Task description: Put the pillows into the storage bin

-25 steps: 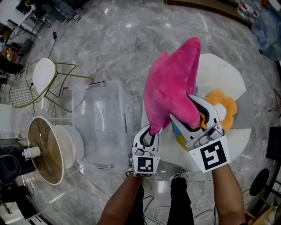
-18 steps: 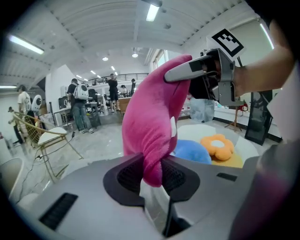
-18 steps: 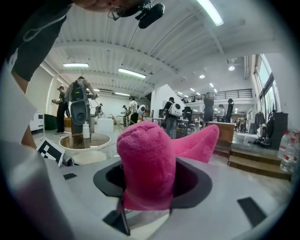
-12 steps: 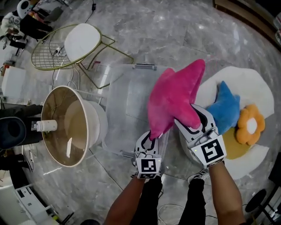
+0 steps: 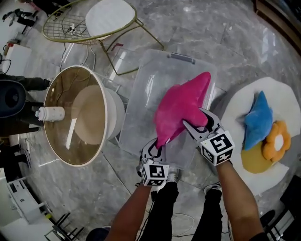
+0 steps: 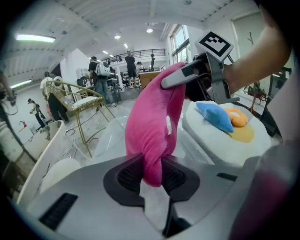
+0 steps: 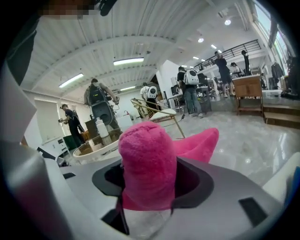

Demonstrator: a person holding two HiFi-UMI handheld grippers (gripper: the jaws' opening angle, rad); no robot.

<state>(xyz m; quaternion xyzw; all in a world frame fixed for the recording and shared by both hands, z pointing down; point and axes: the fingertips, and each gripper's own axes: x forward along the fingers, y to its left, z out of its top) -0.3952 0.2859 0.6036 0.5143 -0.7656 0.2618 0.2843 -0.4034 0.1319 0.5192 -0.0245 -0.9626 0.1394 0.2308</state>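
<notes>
Pink plush, the pillow now hangs over the clear bin. A second ago it was held up over the white mat, with the bin off to the grippers' left. Both grippers have swung across with it and come lower.

The left gripper is clenched on the pillow's lower tip, its pads sunk into the plush. The right gripper is clamped on a fat fold at the pillow's near right edge. The pillow's far point reaches ahead of the jaws across the open-topped bin; I cannot tell if it touches the bin.

On the mat, to the right of the right gripper, a blue pillow and an orange pillow lie touching. A round beige tub stands left of the left gripper, just beside the bin. A wire chair is beyond it.
</notes>
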